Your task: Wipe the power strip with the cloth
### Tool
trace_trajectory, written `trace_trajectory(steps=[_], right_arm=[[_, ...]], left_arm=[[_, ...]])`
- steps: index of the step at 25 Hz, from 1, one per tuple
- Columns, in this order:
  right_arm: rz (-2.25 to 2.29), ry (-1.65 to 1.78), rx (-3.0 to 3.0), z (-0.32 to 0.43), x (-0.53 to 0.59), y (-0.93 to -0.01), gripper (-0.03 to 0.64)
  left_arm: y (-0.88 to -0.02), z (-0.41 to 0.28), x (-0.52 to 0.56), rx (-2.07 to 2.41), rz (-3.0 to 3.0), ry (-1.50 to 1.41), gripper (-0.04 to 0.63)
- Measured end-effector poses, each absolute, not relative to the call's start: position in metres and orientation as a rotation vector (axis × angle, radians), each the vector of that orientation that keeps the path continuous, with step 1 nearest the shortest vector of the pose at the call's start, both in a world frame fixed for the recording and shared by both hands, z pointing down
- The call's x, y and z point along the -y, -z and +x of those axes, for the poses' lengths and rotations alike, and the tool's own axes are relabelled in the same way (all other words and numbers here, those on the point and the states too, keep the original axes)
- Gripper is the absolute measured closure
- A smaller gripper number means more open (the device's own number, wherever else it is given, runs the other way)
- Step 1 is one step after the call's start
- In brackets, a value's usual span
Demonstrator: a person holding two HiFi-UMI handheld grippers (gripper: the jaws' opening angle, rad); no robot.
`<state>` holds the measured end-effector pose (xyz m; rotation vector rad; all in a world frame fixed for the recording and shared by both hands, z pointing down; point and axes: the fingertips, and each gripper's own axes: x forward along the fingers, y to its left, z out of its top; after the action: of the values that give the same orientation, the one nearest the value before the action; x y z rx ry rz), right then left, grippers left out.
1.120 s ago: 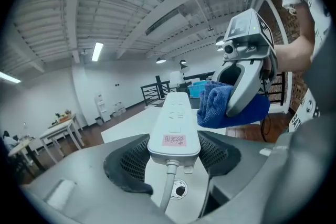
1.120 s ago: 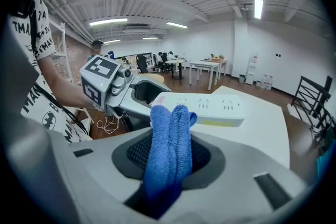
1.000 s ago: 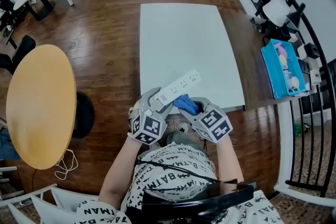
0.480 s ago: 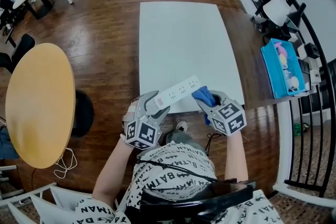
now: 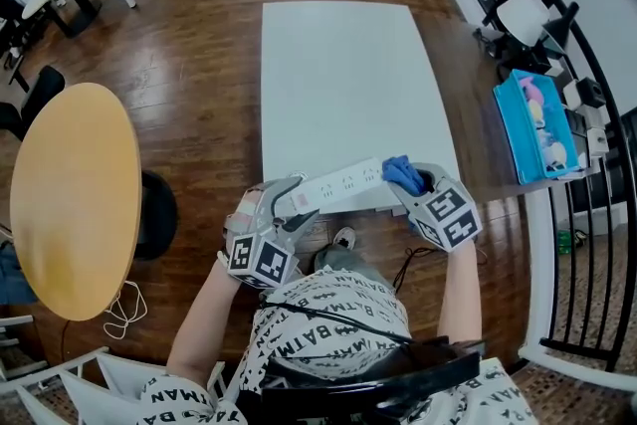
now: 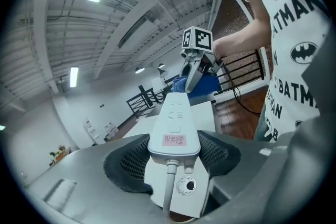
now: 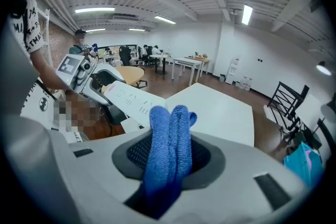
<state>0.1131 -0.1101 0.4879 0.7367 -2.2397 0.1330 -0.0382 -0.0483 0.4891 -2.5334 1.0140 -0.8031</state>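
– Both tools have drawn apart since a second ago, when they sat side by side at lower centre.
– Take it from the left, then.
– At lower left of centre, the left tool (image 5: 289,202) has drifted slightly left and down. It is clamped across the plug end of the power strip (image 5: 340,184). Its own view shows the pads pressing both sides of the white body and the cord trailing out underneath.
– And the strip itself?
– It used to slope up toward the right. Now it runs nearly level across the frame, over the near edge of the counter (image 5: 338,65), and appears lifted off it.
– The right side?
– The right tool (image 5: 416,186) has slid out to lower right of centre. It is closed on the cloth (image 5: 400,174), a blue folded wad standing up between its jaws. The cloth is now at the strip's far tip and seems to touch it; before, it sat near the strip's middle.
– So one pass is done?
– I'd judge so: the cloth has run along the socket face to its far end. What's likely left is a return stroke, or turning the strip to reach its sides and back.
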Motion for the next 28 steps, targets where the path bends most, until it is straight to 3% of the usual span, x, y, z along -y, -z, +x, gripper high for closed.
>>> trace_trajectory(steps=[16,28], right_arm=[[0.109,0.208,2.111,0.109,0.065,-0.487,0.480],[-0.172,0.307,2.128,0.045,0.033,-0.466,0.482]], left_arm=[[-0.488,-0.017,0.006,-0.537,-2.306,0.950,0.311],[-0.485,0.017,0.003,-0.371,-2.215,0.976,0.311]])
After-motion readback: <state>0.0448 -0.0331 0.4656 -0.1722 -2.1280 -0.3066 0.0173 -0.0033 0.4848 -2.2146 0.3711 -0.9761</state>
